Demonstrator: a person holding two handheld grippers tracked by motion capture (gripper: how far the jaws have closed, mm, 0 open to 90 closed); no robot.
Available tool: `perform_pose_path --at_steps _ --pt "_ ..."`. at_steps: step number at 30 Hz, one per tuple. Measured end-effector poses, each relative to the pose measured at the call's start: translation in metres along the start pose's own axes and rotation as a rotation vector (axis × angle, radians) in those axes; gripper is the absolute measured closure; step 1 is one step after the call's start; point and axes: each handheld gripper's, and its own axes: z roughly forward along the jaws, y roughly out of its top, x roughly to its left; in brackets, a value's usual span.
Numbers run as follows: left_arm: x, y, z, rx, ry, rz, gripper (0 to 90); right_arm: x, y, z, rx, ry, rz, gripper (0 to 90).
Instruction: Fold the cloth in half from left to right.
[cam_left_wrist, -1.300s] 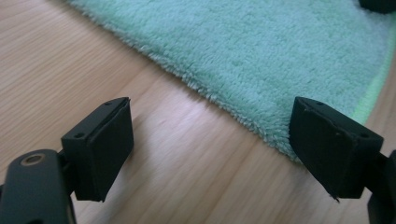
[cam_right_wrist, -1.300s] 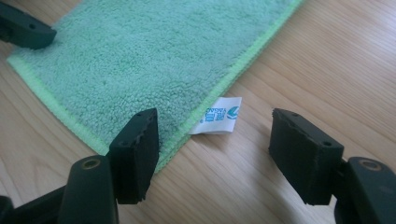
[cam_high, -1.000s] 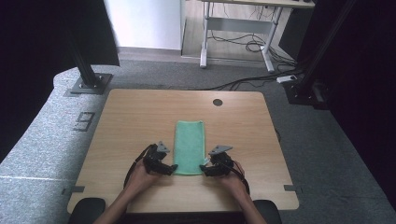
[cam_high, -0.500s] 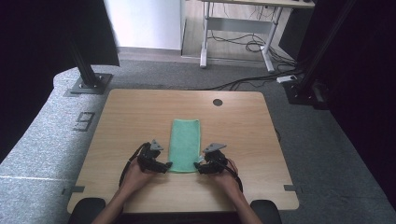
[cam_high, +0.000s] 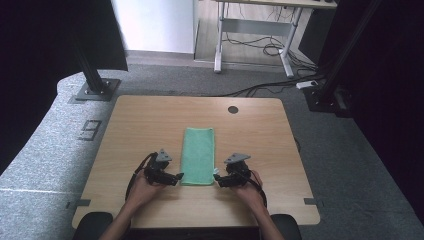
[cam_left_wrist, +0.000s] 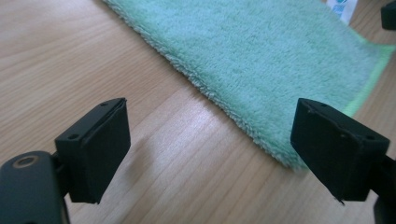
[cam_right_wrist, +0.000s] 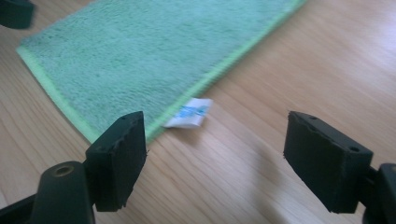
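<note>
Grey carpet surrounds a light wooden tabletop (cam_high: 150, 120), and in its middle lies a folded green terry towel (cam_high: 198, 155), long and narrow, flat on the wood.

At the left, the left gripper (cam_high: 175, 177) rests low at the near left corner of the towel. Its fingers (cam_left_wrist: 95, 148) stand wide apart with nothing between them; in the left gripper view one finger is over the bare wood and the other overlaps the towel's edge.

The towel looks soft, light and limp, so it should bend and sag when lifted, and it will not slip much on the pads. The two near corners seem the best places to pinch it.

At the right, the right gripper (cam_high: 218, 179) is just beside the near right corner, fingers (cam_right_wrist: 116, 158) also apart and empty. A small white label with blue print (cam_right_wrist: 188, 113) sticks out from the stitched hem; the print is too blurred to read. How many layers the towel has, I cannot tell.
</note>
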Motion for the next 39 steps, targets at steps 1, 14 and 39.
perform_pose_path --at_steps 1,14,39 --pt "0.002 -0.001 -0.003 -0.004 0.002 -0.003 11.3 -0.004 -0.001 -0.004 -0.005 -0.007 0.0 19.4" --pt "0.032 -0.016 -0.001 0.05 0.028 -0.082 3.9 -0.038 -0.017 -0.014 0.031 -0.043 0.087 6.6" --pt "0.031 -0.019 0.009 0.046 0.08 -0.041 0.0 -0.044 -0.031 -0.003 0.012 -0.094 0.094 0.0"
